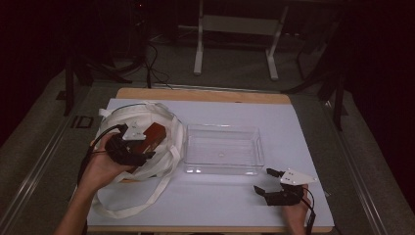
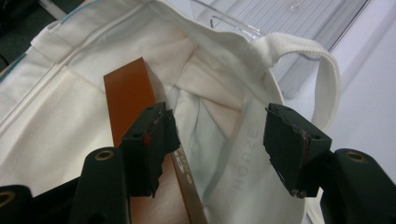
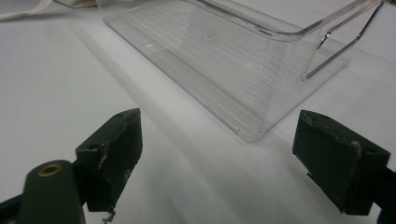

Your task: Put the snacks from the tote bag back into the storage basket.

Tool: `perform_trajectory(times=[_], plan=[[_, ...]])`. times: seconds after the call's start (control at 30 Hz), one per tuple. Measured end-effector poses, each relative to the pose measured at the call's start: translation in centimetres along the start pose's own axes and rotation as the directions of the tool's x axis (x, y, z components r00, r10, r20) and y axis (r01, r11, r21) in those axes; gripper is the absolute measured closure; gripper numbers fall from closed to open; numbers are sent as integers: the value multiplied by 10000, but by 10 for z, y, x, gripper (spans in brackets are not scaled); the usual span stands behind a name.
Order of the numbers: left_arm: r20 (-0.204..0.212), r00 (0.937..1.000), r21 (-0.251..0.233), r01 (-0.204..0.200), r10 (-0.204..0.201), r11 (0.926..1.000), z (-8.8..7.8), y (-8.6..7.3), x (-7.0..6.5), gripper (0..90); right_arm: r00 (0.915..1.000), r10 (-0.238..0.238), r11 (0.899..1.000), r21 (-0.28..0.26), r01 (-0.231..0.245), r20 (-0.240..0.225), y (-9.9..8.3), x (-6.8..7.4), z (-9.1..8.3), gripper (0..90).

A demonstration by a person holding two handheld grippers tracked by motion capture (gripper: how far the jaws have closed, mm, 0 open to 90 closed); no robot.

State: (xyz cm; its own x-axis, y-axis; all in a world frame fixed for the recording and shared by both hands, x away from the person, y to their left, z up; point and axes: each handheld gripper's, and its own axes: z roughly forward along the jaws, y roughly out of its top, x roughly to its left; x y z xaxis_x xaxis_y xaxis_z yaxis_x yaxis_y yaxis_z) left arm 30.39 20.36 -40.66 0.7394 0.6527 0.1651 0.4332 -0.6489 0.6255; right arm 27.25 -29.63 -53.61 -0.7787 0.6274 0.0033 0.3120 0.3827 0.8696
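right gripper (image 1: 268, 182): held low at the near right of the table, jaws spread wide, nothing gripped. In the right gripper view (image 3: 217, 154) bare white mat is seen between the jaws, with the tray's near corner just ahead.
left gripper (image 1: 142, 144): held over the bag's mouth at the near left, cable trailing back past the hand (image 1: 102, 169). In the left gripper view (image 2: 217, 140) the jaws are seen wide apart; the left jaw overlaps the box's edge, the right jaw is clear of it. Whether the left jaw touches the box cannot be told; no clamp is made.
brown box (image 1: 152, 134): a flat orange-brown slab seen in the bag's open mouth, leaning against the cloth, one end poking up. Small print is seen on its near edge (image 2: 133, 100), too blurred to read.
tote bag (image 1: 142, 113): white cloth, lying at the left of the mat, mouth open, one strap (image 1: 128, 208) looped toward the near edge. Faint lettering is seen through the inner wall (image 2: 70, 126).
clear tray (image 1: 258, 152): transparent plastic, mid-table, just right of the bag, nothing in it.
table (image 1: 274, 115): wooden top covered by a white mat.
background: white frame legs (image 1: 198, 54) on the floor beyond the table.
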Motion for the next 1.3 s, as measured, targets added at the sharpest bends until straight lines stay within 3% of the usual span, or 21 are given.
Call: perform_trajectory(times=[0.23, 0.5, 0.83, 1.3], plan=[[-18, 9998, 420, 198, -197, 9989, 2, 1, 4, 405, 10000, 4, 10000, -40, -4, -11, 0, 0, 0, 158], [-191, 9997, 1123, 176, -156, 9935, 7, 5, 10, 404, 10000, -16, 10000, -60, 16, -4, 0, 0, -1, 158], [-342, 9988, 1442, 403, -357, 9887, 9, 3, 18, 388, 10000, -8, 10000, -62, 8, 14, 0, 0, -1, 158], [-553, 9952, 2000, 903, -807, 9756, 12, -3, 29, 389, 10000, -37, 10000, -54, 37, 53, 0, 1, -1, 158]])
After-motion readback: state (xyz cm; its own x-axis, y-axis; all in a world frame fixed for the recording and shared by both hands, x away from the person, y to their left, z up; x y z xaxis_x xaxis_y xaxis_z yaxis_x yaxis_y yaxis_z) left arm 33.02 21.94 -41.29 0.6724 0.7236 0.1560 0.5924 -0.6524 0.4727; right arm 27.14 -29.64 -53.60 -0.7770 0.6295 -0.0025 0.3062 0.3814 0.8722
